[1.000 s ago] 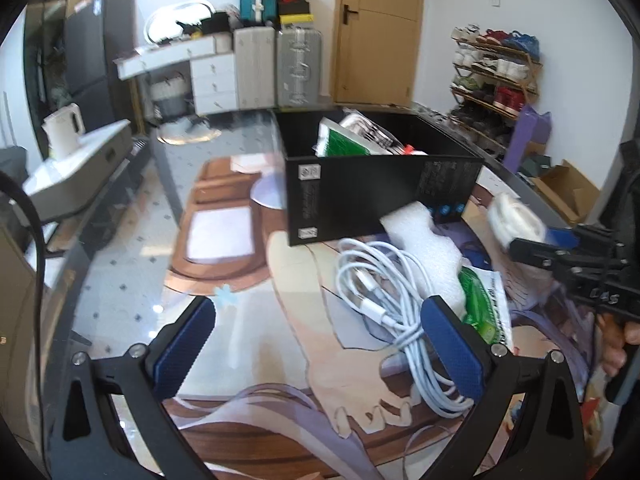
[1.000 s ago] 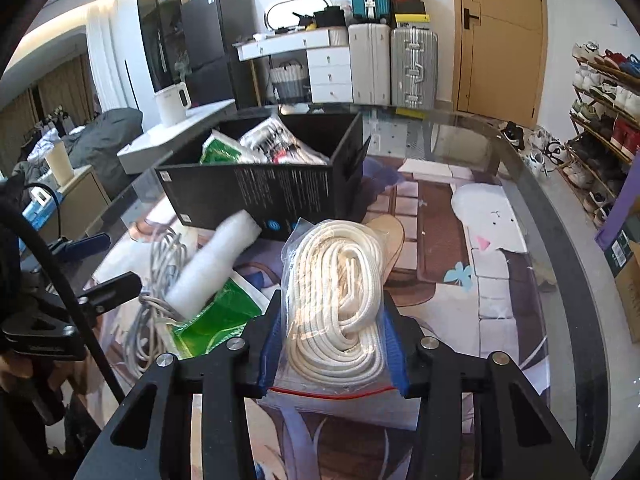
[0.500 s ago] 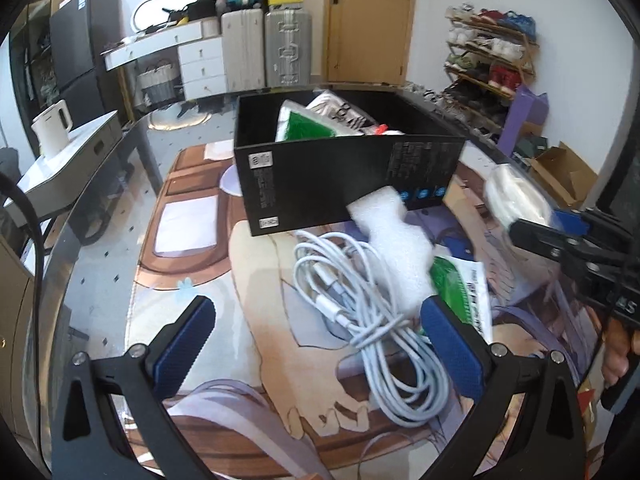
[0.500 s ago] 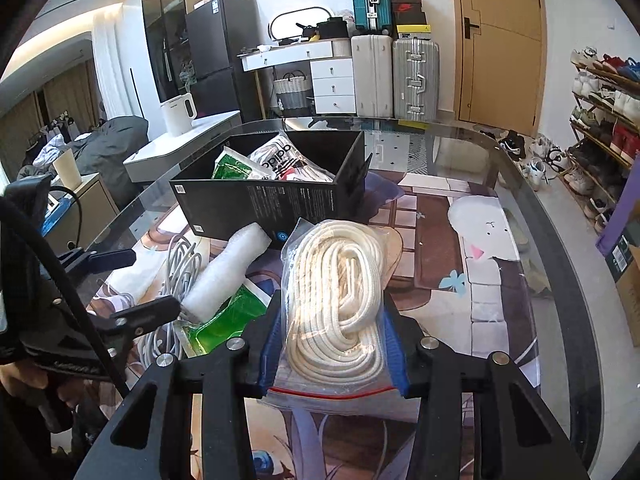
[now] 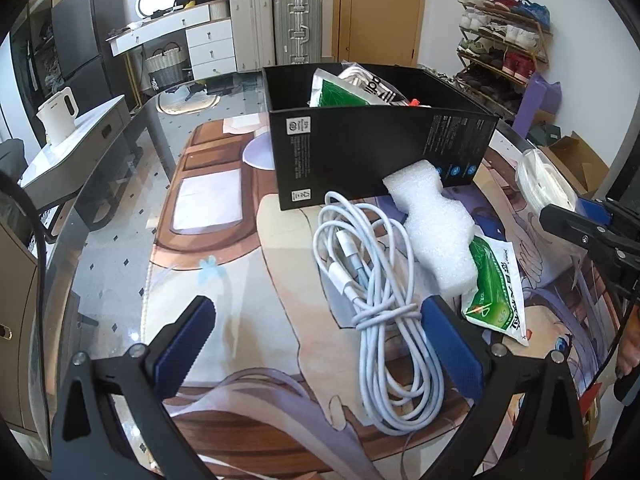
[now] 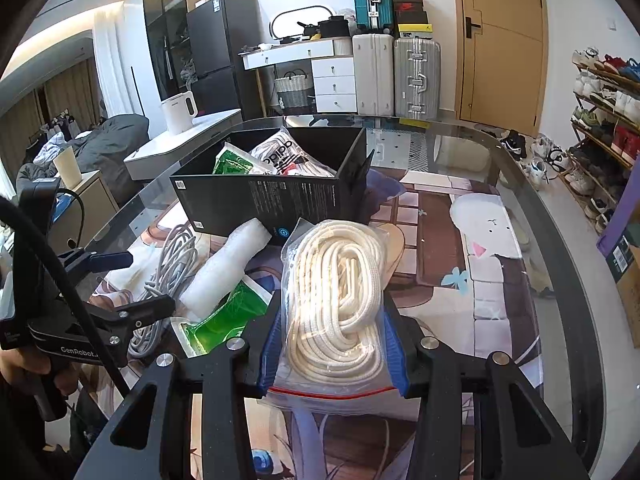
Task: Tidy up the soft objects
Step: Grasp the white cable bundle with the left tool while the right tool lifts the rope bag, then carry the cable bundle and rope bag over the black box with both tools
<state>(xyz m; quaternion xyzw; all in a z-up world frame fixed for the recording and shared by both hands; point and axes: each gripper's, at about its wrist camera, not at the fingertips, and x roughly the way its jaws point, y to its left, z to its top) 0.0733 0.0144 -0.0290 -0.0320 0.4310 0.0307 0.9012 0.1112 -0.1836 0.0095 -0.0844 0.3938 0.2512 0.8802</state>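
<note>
My left gripper (image 5: pixel 316 332) is open above the picture mat. A coiled white cable (image 5: pixel 376 288) lies between its fingers, close to the right finger (image 5: pixel 448 344). Past the coil, a white foam piece (image 5: pixel 436 232) leans on a green packet (image 5: pixel 496 284), in front of a black box (image 5: pixel 376 160) that holds other packets. My right gripper (image 6: pixel 334 340) is shut on a clear zip bag of white rope (image 6: pixel 336 292), held above the mat near the box (image 6: pixel 272 200). The right wrist view also shows the left gripper (image 6: pixel 132 284) open over the cable (image 6: pixel 172 264), with the foam (image 6: pixel 224 272) beside it.
The glass table's curved edge (image 6: pixel 560 264) runs along the right. A low side cabinet with a white kettle (image 5: pixel 60 112) stands off the table's left. Suitcases (image 6: pixel 416 76), a door and a shoe rack (image 5: pixel 504 52) line the far walls.
My left gripper has come in towards the cable coil and tipped, so the box and cable sit more centred in its view. The right gripper holds still with the rope bag.
</note>
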